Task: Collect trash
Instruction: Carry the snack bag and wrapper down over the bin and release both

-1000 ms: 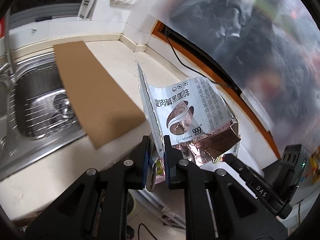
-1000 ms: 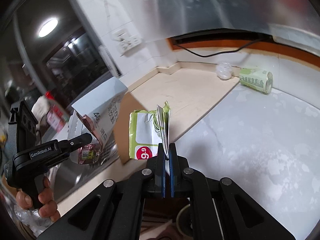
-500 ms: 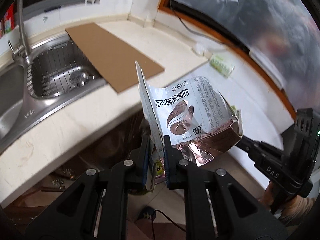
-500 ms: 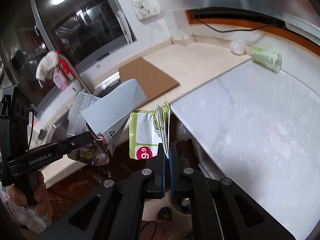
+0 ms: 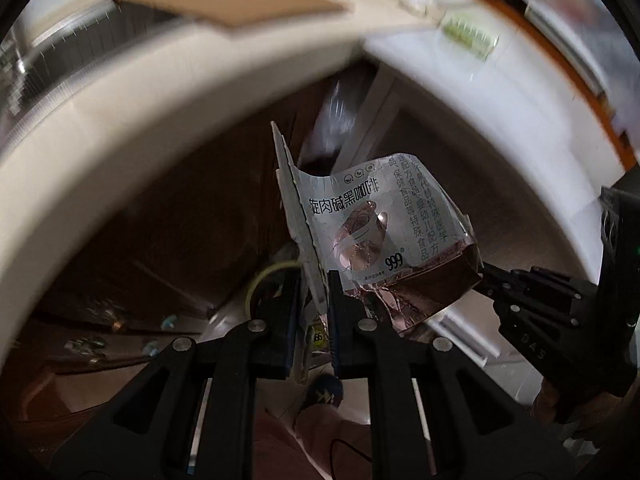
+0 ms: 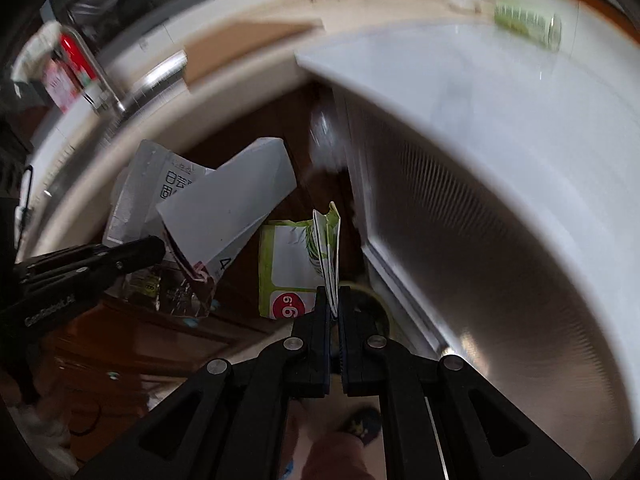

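Item: two wrappers in carriage to disposal, below counter level.

Left gripper (image 5: pixel 312 280) clenched on the silver coffee pouch (image 5: pixel 372 232), pinched at its near edge; long axis roughly upright, torn top pointing up and far, crumpled copper foil end sagging right. Right gripper (image 6: pixel 334 300) clenched on the green wrapper (image 6: pixel 288 264), thin edge upright between the fingers, printed face turned left. Both hang in front of the dark cabinet (image 5: pixel 168 216), under the counter edge (image 5: pixel 120 112). Judged step: transport to a bin. A pale rim (image 5: pixel 272 270) shows behind the left fingers, possibly the bin; next move calls for centring over it, then releasing. Green can (image 6: pixel 528 24) remains on the far counter.
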`<state>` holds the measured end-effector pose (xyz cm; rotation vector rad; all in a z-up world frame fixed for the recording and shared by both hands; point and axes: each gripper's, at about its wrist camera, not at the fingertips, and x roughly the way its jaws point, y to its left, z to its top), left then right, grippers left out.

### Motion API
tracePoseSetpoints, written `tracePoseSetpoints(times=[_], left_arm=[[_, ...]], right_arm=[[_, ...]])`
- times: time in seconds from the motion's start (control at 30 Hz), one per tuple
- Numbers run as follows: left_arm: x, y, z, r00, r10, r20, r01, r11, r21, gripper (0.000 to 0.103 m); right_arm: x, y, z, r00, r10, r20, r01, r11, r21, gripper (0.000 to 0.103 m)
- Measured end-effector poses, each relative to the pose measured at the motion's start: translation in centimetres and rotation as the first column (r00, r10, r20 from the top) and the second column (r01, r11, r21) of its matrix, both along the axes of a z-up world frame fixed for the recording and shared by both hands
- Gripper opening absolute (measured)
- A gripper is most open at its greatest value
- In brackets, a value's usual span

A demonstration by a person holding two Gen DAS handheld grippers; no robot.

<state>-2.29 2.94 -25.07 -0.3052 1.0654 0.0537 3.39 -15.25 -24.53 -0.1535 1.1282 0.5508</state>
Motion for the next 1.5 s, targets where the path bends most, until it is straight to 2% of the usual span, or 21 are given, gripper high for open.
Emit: tracePoseSetpoints(times=[0.1, 0.3, 0.47, 0.6, 0.97, 1.07, 1.1, 1.13, 1.2, 1.43, 1.5], left_arm=[[0.3, -0.1, -5.3, 0.997, 0.001, -0.077, -0.003, 1.000, -0.031, 0.010], [1.8, -0.7, -13.2, 0.987, -0.004, -0.161, -0.003, 0.999, -0.043, 0.010], [3.6, -1.3, -18.0, 0.980, -0.030, -0.198, 0.023, 0.999, -0.037, 0.010], [4.7, -1.6, -21.4, 0.974, -0.053, -0.220, 0.049, 0.999, -0.023, 0.010], [7.2, -1.2, -30.0, 0.945, -0.106, -0.308, 0.118, 0.993, 0.019, 0.012], [7.5, -1.4, -31.8, 0.936, -0.111, -0.334, 0.129, 0.991, 0.034, 0.022], [7.5, -1.5, -32.1, 0.935, -0.109, -0.339, 0.129, 0.991, 0.037, 0.029], [7.6, -1.6, -32.3, 0.933, -0.110, -0.343, 0.130, 0.991, 0.038, 0.043], [7.5, -1.7, -32.2, 0.932, -0.111, -0.344, 0.131, 0.991, 0.033, 0.054], [7.0, -2.4, -30.6, 0.933, -0.097, -0.346, 0.115, 0.993, 0.032, 0.056], [6.8, -2.3, -29.3, 0.936, -0.090, -0.340, 0.107, 0.994, 0.029, 0.056]], right_arm=[[-0.1, 0.4, -4.0, 0.999, -0.011, -0.037, 0.010, 0.999, -0.043, 0.003], [0.3, 1.1, -12.9, 0.996, -0.021, -0.089, 0.009, 0.991, -0.135, 0.003], [1.6, 2.1, -19.4, 0.990, -0.036, -0.136, 0.012, 0.985, -0.175, 0.003], [2.7, 2.3, -23.5, 0.983, -0.061, -0.176, 0.029, 0.984, -0.178, 0.003], [5.7, 2.5, -32.3, 0.956, -0.121, -0.268, 0.082, 0.985, -0.154, 0.005], [5.7, 1.8, -33.7, 0.950, -0.135, -0.281, 0.088, 0.981, -0.174, 0.018], [5.8, 1.8, -33.9, 0.947, -0.141, -0.287, 0.093, 0.981, -0.173, 0.021], [5.9, 1.7, -34.0, 0.946, -0.145, -0.289, 0.097, 0.980, -0.175, 0.022], [6.0, 1.8, -33.8, 0.947, -0.149, -0.286, 0.101, 0.979, -0.176, 0.023], [4.9, 0.7, -31.4, 0.945, -0.153, -0.291, 0.106, 0.979, -0.172, 0.023], [4.4, 0.5, -30.3, 0.940, -0.163, -0.299, 0.114, 0.978, -0.176, 0.023]])
